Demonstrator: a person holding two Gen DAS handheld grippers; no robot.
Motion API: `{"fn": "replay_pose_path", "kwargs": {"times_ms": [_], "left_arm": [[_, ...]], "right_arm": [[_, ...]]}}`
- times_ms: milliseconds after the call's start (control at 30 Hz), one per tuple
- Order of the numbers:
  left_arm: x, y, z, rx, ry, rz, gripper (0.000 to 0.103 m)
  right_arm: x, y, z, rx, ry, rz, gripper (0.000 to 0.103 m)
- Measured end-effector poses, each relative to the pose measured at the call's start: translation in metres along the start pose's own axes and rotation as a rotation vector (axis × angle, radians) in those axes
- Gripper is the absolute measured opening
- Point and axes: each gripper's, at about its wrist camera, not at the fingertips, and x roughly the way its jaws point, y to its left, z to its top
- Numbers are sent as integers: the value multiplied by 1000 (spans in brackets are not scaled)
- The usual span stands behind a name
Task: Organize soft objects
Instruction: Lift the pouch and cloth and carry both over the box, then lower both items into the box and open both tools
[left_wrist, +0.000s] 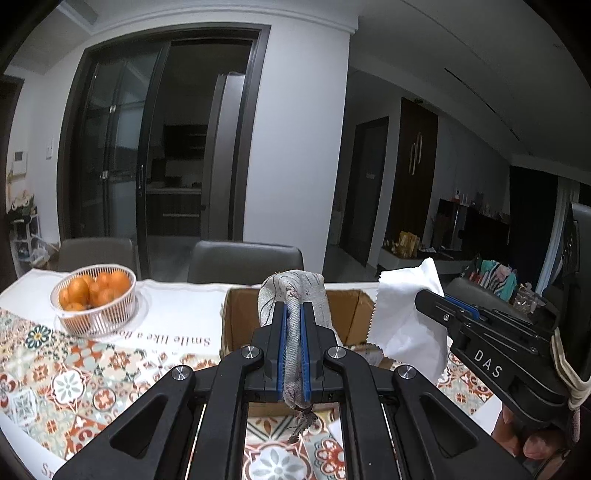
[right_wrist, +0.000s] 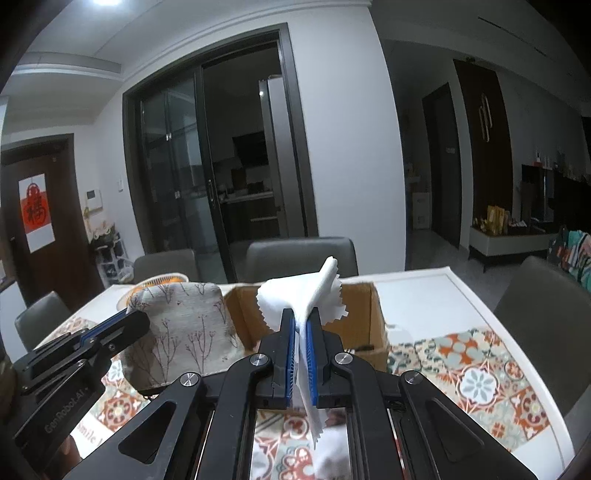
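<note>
The desk, under a tile-patterned cover, carries an open box near its middle and, toward the far left corner, a basket of oranges; chairs stand along the far edge. Two soft pieces are held in the air on the near side of the box, so the step in hand looks like the carry toward it, with neither piece yet inside. The left gripper is clamped narrow on a grey printed cloth. From the right wrist view this cloth hangs as a broad sheet, its lower hem close to the desk cover, just left of the box; its long axis runs roughly up and down, and the pinched fold arches over the jaw tips and points away toward the box. The right gripper is clamped narrow on a white wipe with zigzag edges. The wipe stands edge-on between the pads, its long axis along the fingers, one corner pointing up and away over the near wall of the box, a tail trailing down toward the desk. The next move probably calls for carrying each piece forward over the box opening, lowering it and then opening the jaws; the bigger cloth may need bunching so its hem clears the wall.
</note>
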Motion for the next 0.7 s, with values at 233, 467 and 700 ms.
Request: {"fn": "replay_pose_path", "kwargs": {"times_ms": [233,467,700], "left_arm": [[12,1,12,24,-28,6,9],[31,1,17,44,-28,12,9],[60,2,15,53,-1,19,9]], "right_arm": [[11,0,13,-16,-27,4,8],[31,-2,19,-28,-25,10,8],[56,-7,17,-33,1,10,8]]}}
